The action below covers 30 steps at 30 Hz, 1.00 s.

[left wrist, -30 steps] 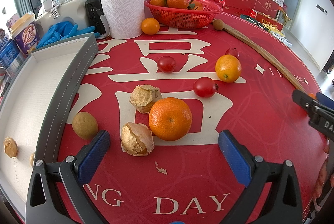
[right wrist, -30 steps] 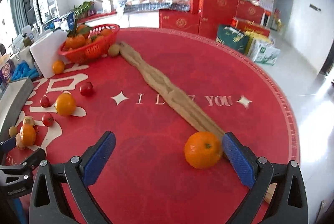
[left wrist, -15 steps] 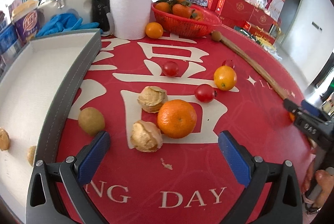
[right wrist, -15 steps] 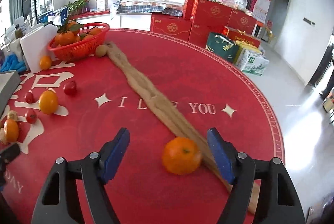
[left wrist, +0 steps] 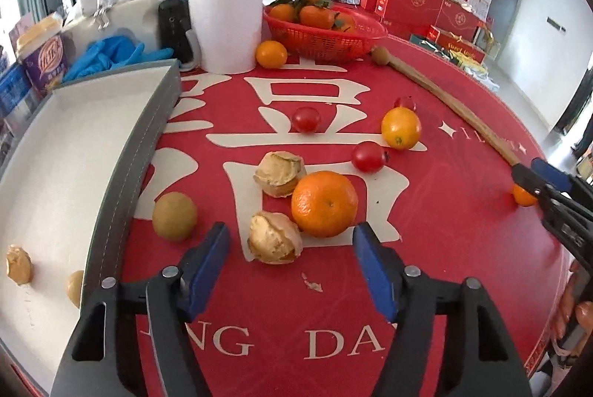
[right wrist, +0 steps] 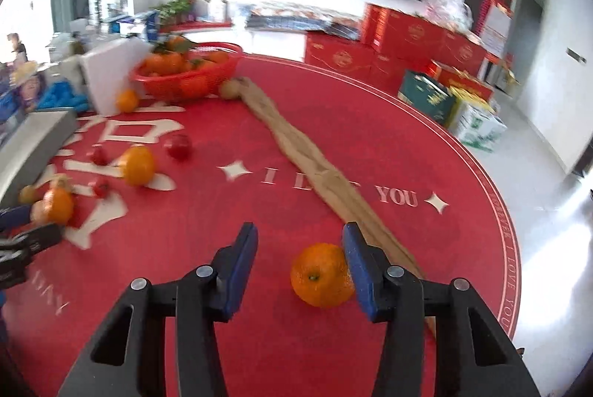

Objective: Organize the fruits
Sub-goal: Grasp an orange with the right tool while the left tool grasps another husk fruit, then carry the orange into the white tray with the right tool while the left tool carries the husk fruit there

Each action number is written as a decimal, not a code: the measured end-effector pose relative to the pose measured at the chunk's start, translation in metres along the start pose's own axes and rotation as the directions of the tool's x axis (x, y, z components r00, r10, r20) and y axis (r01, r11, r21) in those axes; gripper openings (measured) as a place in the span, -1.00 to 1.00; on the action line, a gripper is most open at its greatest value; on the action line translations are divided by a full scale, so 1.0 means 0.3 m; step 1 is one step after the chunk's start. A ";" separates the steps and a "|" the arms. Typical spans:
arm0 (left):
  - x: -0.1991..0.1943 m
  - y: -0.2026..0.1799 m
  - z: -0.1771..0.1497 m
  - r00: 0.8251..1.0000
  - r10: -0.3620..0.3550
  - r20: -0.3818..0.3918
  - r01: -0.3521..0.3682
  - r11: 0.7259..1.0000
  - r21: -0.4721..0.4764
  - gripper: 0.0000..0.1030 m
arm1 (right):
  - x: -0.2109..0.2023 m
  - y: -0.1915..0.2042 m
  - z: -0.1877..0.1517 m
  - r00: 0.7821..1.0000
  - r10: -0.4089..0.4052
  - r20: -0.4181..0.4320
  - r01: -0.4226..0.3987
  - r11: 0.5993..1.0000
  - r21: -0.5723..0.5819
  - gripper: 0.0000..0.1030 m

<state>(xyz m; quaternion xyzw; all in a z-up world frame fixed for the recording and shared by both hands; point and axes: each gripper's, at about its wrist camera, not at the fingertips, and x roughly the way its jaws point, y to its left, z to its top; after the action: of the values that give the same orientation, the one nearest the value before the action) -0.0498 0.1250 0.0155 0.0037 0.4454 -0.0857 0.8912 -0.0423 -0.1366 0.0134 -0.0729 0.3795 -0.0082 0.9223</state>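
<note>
- The right gripper [right wrist: 300, 254] is spread, not clenched; a mandarin [right wrist: 320, 280] lies between its pads, touching the right pad, with a gap to the left one.
- The left gripper [left wrist: 291, 249] hangs released over the counter [left wrist: 444, 249]; a husked fruit [left wrist: 273, 242] sits between its tips, a large orange [left wrist: 324, 203] just beyond.
- Left of that gripper a white tray [left wrist: 74, 152] holds two small fruits; far ahead, a red basket [left wrist: 326, 41] holds oranges.
- Red cloth lies bare ahead of the right gripper.

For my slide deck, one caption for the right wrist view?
Open right gripper closing around a lone orange beside the tan cloth strip.
</note>
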 end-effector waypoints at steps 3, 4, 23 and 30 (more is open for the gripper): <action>0.012 -0.029 -0.003 1.000 0.027 0.015 -0.027 0.999 0.038 0.38 | -0.013 0.009 -0.014 0.999 0.040 0.022 -0.040 0.999 -0.010 0.36; 0.016 -0.037 -0.003 0.999 0.039 0.016 -0.040 0.998 0.052 0.38 | -0.008 0.009 -0.017 0.999 0.041 0.016 -0.041 0.999 -0.014 0.56; 0.008 -0.021 0.007 0.999 0.030 0.028 -0.032 0.998 0.061 -0.35 | 0.073 -0.086 -0.054 0.980 0.180 -0.085 -0.162 0.969 0.185 -0.25; -0.024 0.009 -0.007 1.000 0.000 0.031 0.000 1.000 0.013 -0.53 | 0.048 -0.052 -0.073 0.970 0.231 -0.081 -0.211 0.957 0.198 -0.24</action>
<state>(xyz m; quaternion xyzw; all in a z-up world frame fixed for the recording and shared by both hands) -0.0552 0.1287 0.0198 0.0081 0.4311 -0.0886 0.8979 -0.0468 -0.1558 -0.0097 0.0578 0.4301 0.0554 0.8992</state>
